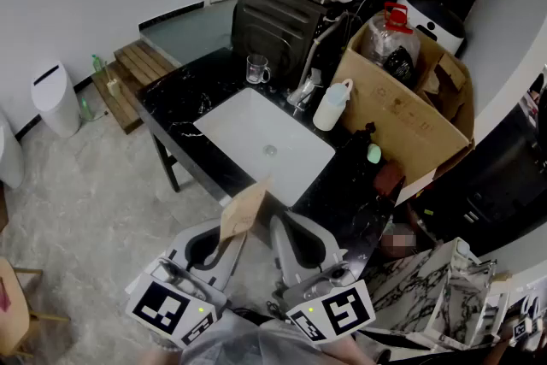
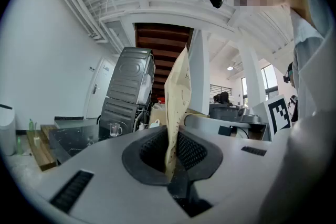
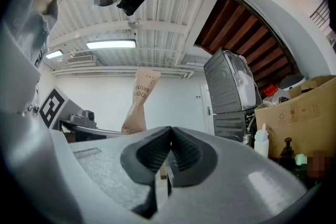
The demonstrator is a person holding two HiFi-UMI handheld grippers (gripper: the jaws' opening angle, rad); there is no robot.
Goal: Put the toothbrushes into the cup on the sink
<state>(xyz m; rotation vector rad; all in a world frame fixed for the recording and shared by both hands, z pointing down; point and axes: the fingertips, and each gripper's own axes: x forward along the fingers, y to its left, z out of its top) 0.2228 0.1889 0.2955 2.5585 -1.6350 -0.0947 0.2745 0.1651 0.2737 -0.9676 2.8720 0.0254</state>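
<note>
The left gripper (image 1: 218, 245) sits at the bottom of the head view, pointing level toward the counter (image 1: 184, 103). Its jaws are closed on the lower end of a brown paper toothbrush packet (image 1: 242, 214). In the left gripper view the packet (image 2: 178, 97) rises from between the ribbed pads, upright with a slight twist, and its upper part stands clear above the jaws. What the packet contains cannot be seen. The right gripper (image 1: 295, 239) is just beside the left one and at about the same height. In the right gripper view its jaws meet along their full length and hold nothing. The same view shows the packet off to its left, with print reading "TOOTH BRUSH" near the top. The packet is in the air at the near edge of the counter, not touching it. The white sink (image 1: 256, 132) is set into the black counter ahead of both grippers. The cup (image 1: 256, 68), a clear glass with a handle, stands upright on the counter at the far corner of the sink, left of the faucet (image 1: 303, 90) and well apart from both grippers. A white bottle (image 1: 332, 104) stands right of the faucet, touching or just beside an open cardboard box (image 1: 402, 120) on the right end of the counter. A white bin (image 1: 53, 98) stands on the floor at left, near a wooden rack (image 1: 137, 68).
</note>
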